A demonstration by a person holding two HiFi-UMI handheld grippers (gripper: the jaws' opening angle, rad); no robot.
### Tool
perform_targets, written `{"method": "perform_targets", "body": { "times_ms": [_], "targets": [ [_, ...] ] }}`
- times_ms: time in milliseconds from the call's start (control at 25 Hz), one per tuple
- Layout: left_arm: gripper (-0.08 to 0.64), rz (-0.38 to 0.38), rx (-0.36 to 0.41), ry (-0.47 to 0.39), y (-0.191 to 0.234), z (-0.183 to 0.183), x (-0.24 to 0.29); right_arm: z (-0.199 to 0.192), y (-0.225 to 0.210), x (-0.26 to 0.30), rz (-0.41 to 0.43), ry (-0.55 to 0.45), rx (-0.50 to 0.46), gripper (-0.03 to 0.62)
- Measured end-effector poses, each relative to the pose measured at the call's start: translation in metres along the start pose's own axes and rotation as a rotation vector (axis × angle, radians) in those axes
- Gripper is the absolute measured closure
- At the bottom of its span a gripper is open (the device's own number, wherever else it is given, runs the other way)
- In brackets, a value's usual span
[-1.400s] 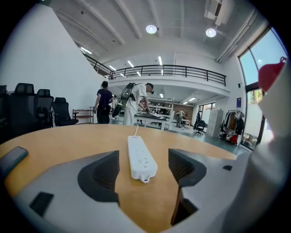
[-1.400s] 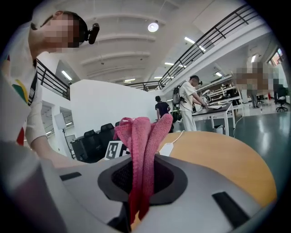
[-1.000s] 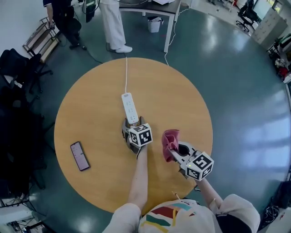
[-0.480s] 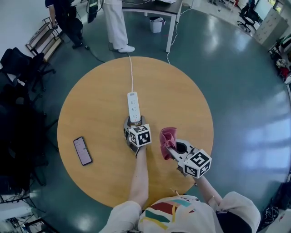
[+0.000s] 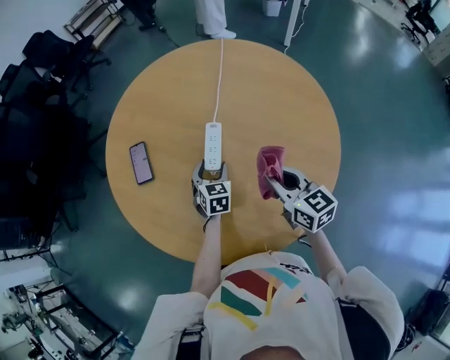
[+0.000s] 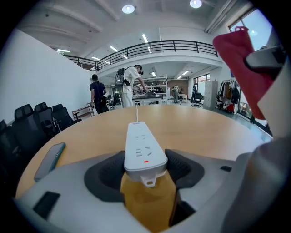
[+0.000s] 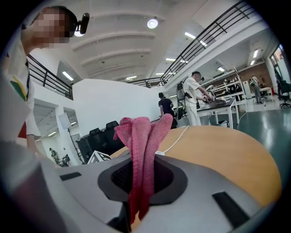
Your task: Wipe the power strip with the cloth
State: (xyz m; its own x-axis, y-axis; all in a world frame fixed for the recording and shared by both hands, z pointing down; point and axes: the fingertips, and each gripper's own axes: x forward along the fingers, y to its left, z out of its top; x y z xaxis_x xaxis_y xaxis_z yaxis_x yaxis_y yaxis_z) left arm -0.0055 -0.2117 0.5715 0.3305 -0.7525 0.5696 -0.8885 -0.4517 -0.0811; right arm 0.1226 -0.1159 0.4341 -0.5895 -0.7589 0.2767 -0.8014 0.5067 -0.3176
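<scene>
Nearest the wearer, the left gripper [image 5: 212,170] has its jaws clenched on the near end of the white oblong plastic power strip [image 5: 213,144]. The jaws have just been closing, and the strip's end sits pinched between both pads. The strip's long axis runs straight away from the wearer, socket face up. A small red light [image 6: 146,161] glows at the gripped end, and the corded end points to the far side. Just right of the strip, and apart from it, the right gripper [image 5: 276,181] grasps a crumpled pink knitted cloth [image 5: 268,165], which stands up out of the jaws in a folded bunch. Both grippers are over a round light-wood counter [image 5: 288,105], with the strip near its middle. Left of the strip and well apart from it, a dark flat smartphone [image 5: 141,162] lies screen up, with bare wood between the two. From the strip's far end a white cable [image 5: 219,77] runs across the counter and over its far edge. Around the counter lies a glossy teal floor [image 5: 373,105], and black chairs [image 5: 49,63] crowd the side to the strip's left. Beyond the point where the cable drops, a person in white trousers [image 5: 213,14] stands. The left gripper view shows a large hall past the strip, with a railed gallery [image 6: 154,45] and ceiling lights.
</scene>
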Motion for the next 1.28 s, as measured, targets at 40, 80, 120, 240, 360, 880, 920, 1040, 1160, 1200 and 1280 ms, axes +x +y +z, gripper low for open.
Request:
{"method": "perform_targets", "body": {
  "times_ms": [40, 80, 120, 240, 360, 880, 920, 1040, 1160, 1200, 1280],
  "targets": [
    [0.252, -0.001, 0.004, -0.004, -0.003, -0.007, -0.009, -0.004, 0.006, 0.0, 0.016, 0.011, -0.016, 0.552],
    [0.252, -0.001, 0.006, -0.009, -0.006, -0.012, -0.017, -0.008, 0.013, 0.001, 0.034, 0.025, -0.035, 0.552],
    [0.252, 0.001, 0.004, -0.013, -0.009, -0.017, -0.024, -0.013, 0.019, 0.002, 0.055, 0.043, -0.056, 0.552],
    [0.252, 0.001, -0.018, -0.029, -0.017, -0.03, -0.044, -0.025, 0.041, 0.009, 0.138, 0.113, -0.14, 0.552],
    [0.252, -0.014, -0.016, -0.035, -0.021, -0.04, -0.056, -0.031, 0.061, 0.025, 0.237, 0.18, -0.222, 0.552],
    [0.252, -0.002, -0.036, 0.042, -0.019, -0.06, -0.049, -0.085, 0.116, 0.123, 0.786, 0.664, -0.484, 0.552],
    [0.252, -0.001, -0.036, 0.043, -0.018, -0.06, -0.049, -0.094, 0.118, 0.128, 0.82, 0.723, -0.498, 0.552],
    [0.252, -0.003, -0.036, 0.044, -0.019, -0.061, -0.05, -0.118, 0.116, 0.14, 0.853, 0.864, -0.538, 0.552],
    [0.252, 0.0, -0.029, 0.061, -0.015, -0.062, -0.047, -0.132, 0.109, 0.155, 0.835, 0.931, -0.622, 0.552],
    [0.252, 0.004, -0.026, 0.07, -0.015, -0.063, -0.046, -0.134, 0.107, 0.158, 0.834, 0.94, -0.658, 0.552],
    [0.252, 0.008, -0.023, 0.079, -0.014, -0.063, -0.044, -0.135, 0.104, 0.161, 0.839, 0.945, -0.716, 0.552]
  ]
}}
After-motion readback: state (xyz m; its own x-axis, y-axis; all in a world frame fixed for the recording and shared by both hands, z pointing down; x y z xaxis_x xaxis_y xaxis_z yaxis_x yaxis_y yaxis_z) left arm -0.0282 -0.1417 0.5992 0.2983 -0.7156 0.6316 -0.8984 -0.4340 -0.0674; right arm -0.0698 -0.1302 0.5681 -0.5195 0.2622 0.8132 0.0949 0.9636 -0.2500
